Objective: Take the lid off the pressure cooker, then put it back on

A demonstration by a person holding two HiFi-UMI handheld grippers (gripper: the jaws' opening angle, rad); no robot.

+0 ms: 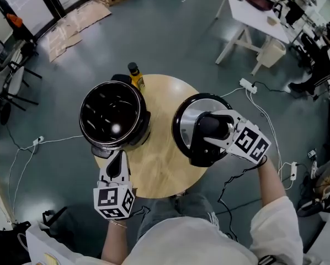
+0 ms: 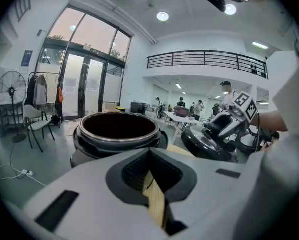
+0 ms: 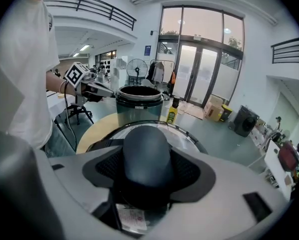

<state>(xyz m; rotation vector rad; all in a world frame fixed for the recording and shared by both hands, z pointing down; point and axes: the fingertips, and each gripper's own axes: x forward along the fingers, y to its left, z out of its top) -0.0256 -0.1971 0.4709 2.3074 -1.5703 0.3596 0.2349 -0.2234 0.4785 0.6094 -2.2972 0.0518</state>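
The open pressure cooker (image 1: 114,117) stands on the left of the round wooden table (image 1: 159,164), its dark pot empty. Its black and silver lid (image 1: 188,127) is over the table's right side, partly past the edge. My right gripper (image 1: 213,132) is shut on the lid's black handle (image 3: 147,151), which fills the space between its pads. Whether the lid rests on the table is not clear. My left gripper (image 1: 116,160) sits just in front of the cooker (image 2: 118,134), jaws together with nothing in them (image 2: 152,184).
A yellow bottle (image 1: 135,75) stands on the table behind the cooker. A power strip (image 1: 248,85) and cables lie on the floor to the right. White tables (image 1: 259,15) stand at the back right, cardboard (image 1: 71,29) at the back left.
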